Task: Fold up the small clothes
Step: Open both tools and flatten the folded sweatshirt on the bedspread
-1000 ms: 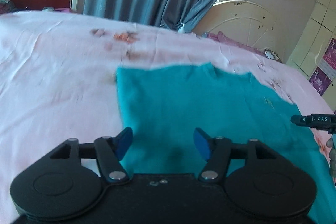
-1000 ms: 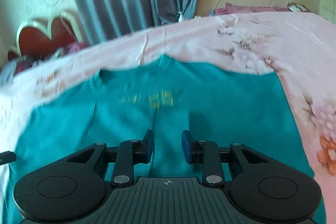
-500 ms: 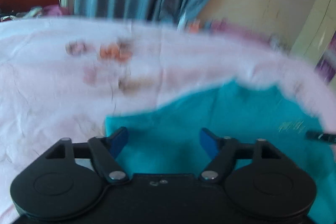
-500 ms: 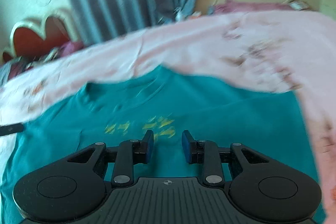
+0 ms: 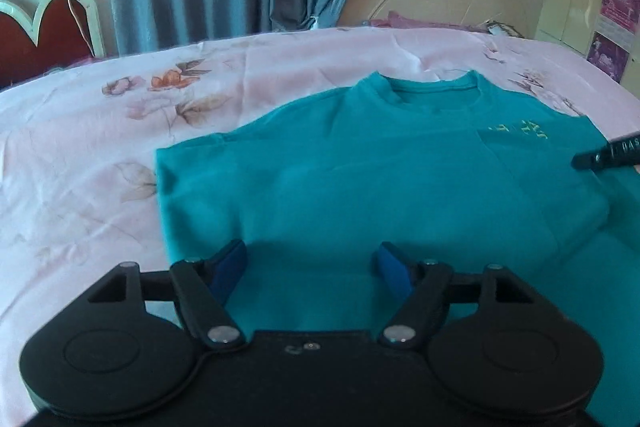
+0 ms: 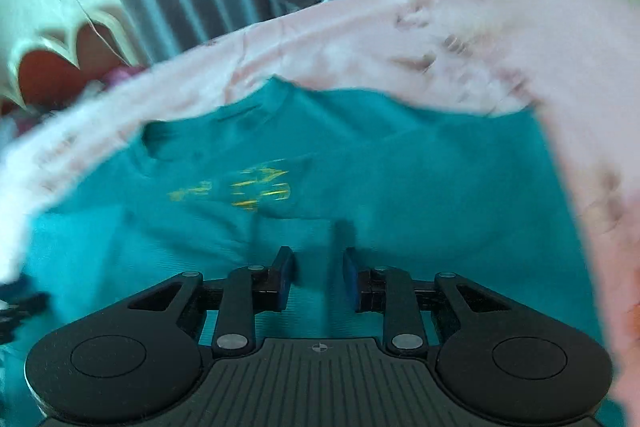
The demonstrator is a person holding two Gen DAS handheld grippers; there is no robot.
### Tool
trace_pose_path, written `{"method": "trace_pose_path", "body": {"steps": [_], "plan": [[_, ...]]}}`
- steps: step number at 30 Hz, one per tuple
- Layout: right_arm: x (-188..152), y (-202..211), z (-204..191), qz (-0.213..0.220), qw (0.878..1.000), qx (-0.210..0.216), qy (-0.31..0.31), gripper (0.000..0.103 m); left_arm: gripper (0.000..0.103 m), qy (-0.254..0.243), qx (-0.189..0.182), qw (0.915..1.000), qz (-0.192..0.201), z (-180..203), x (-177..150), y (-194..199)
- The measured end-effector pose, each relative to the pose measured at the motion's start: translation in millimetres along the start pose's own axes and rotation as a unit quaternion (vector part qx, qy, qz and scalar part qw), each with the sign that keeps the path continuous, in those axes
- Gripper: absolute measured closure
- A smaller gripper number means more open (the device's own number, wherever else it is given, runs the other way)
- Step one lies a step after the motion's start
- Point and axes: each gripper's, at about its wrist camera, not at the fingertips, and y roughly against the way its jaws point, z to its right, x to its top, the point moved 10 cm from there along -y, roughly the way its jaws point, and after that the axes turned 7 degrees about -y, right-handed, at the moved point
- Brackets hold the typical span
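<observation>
We work on a bed [image 5: 80, 155] spread with a pink floral sheet, and the teal T-shirt [image 5: 360, 187] lies flat on it, neckline toward the far side, both side portions seemingly already turned in over the middle. We judge that the side folds are done and the lengthwise fold from hem to collar comes next.

That move calls for both tools to take the near hem together and carry it toward the neckline [image 5: 434, 93], keeping the layers square.

There is plenty of bare sheet to the left of the shirt's straight left edge and beyond the collar, so the fold has room; the right edge of the shirt runs close to the bed's far corner in the right wrist view, which is blurred.

Our left tool [image 5: 310, 261] hangs over the near part of the shirt with its blue pads spread wide and nothing pinched. Our right tool [image 6: 316, 277] is over the shirt's midline below the yellow print [image 6: 240, 193]; its jaws are narrowing, a gap showing between them, with no cloth gripped.
</observation>
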Motion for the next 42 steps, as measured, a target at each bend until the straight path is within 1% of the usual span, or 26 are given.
{"method": "trace_pose_path", "body": {"steps": [1, 2, 4, 5, 6, 8, 9, 10, 11, 12, 13, 14, 15, 17, 18, 20, 21, 24, 26, 27, 29, 33, 35, 36, 39, 42], "plan": [[3, 8, 0, 0.016, 1.000, -0.011, 0.013, 0.077, 0.031, 0.006, 0.012, 0.9999, -0.002, -5, -1, 6], [5, 17, -9, 0.028, 0.999, 0.010, 0.021, 0.077, 0.033, 0.016, 0.026, 0.9995, -0.001, -8, -1, 13], [-7, 24, -32, 0.019, 0.998, 0.060, 0.028, 0.077, 0.031, 0.046, 0.004, 0.9986, 0.027, 0, 4, 28], [-14, 25, -52, 0.013, 0.995, 0.087, 0.042, 0.077, 0.031, 0.047, -0.002, 0.9982, 0.038, 10, 6, 32], [-24, 27, -74, 0.008, 0.991, 0.114, 0.066, 0.077, 0.029, 0.038, -0.007, 0.9984, 0.041, 23, 7, 33], [-42, 26, -107, 0.001, 0.985, 0.134, 0.110, 0.076, 0.027, 0.002, -0.013, 0.9993, 0.036, 52, 8, 29], [-50, 23, -117, -0.002, 0.983, 0.140, 0.122, 0.075, 0.027, -0.005, -0.016, 0.9995, 0.028, 62, 7, 25], [-58, 20, -126, -0.004, 0.981, 0.143, 0.134, 0.059, 0.026, -0.004, -0.019, 0.9996, 0.021, 68, 4, 21], [-65, 17, -131, 0.002, 0.979, 0.140, 0.148, 0.035, 0.025, -0.001, -0.022, 0.9996, 0.016, 72, 1, 17], [-70, 14, -130, 0.004, 0.979, 0.134, 0.155, 0.034, 0.024, -0.001, -0.020, 0.9997, 0.012, 71, -3, 13], [-73, 10, -122, -0.001, 0.981, 0.117, 0.155, 0.037, 0.024, -0.002, -0.016, 0.9998, 0.010, 67, -7, 11], [-71, 8, -108, 0.001, 0.985, 0.096, 0.144, 0.055, 0.024, -0.003, -0.012, 0.9999, 0.011, 63, -11, 14], [-65, 9, -97, 0.003, 0.987, 0.094, 0.130, 0.067, 0.024, -0.002, -0.007, 0.9999, 0.012, 55, -15, 17], [-55, 12, -74, 0.002, 0.991, 0.081, 0.105, 0.103, 0.024, 0.003, 0.000, 0.9999, 0.011, 42, -23, 25], [-51, 13, -64, 0.005, 0.993, 0.061, 0.104, 0.103, 0.024, 0.004, 0.005, 0.9999, 0.012, 34, -27, 30], [-49, 17, -57, -0.011, 0.994, 0.077, 0.081, 0.103, 0.022, 0.007, 0.001, 0.9999, 0.011, 24, -37, 39], [-47, 20, -57, -0.013, 0.993, 0.082, 0.078, 0.103, 0.024, 0.006, -0.001, 0.9999, 0.009, 23, -40, 42], [-47, 30, -57, -0.004, 0.994, 0.072, 0.084, 0.103, 0.025, 0.004, 0.002, 1.0000, 0.006, 21, -47, 52], [-44, 32, -55, 0.007, 0.995, 0.070, 0.072, 0.103, 0.030, 0.016, 0.012, 0.9995, 0.024, 17, -44, 64], [-43, 34, -55, 0.013, 0.995, 0.070, 0.070, 0.103, 0.028, 0.019, 0.010, 0.9992, 0.035, 17, -42, 69], [-50, 31, -56, -0.001, 0.995, 0.062, 0.076, 0.103, 0.027, 0.015, 0.006, 0.9986, 0.050, 16, -39, 72], [-49, 30, -63, 0.005, 0.996, 0.060, 0.060, 0.103, 0.025, 0.022, 0.009, 0.9995, 0.023, 6, -42, 50], [-51, 26, -63, -0.003, 0.997, 0.053, 0.053, 0.103, 0.022, 0.020, 0.020, 0.9995, 0.013, 1, -41, 44], [-50, 30, -62, 0.002, 0.998, 0.052, 0.044, 0.103, 0.024, 0.028, 0.018, 0.9994, 0.011, -1, -40, 46], [-48, 50, -57, 0.023, 0.998, 0.056, 0.026, 0.103, 0.024, 0.048, 0.008, 0.9984, 0.029, -5, -39, 64], [-56, 65, -44, 0.023, 0.999, 0.046, 0.008, 0.103, 0.023, 0.056, 0.010, 0.9981, 0.025, -10, -54, 79]]}}
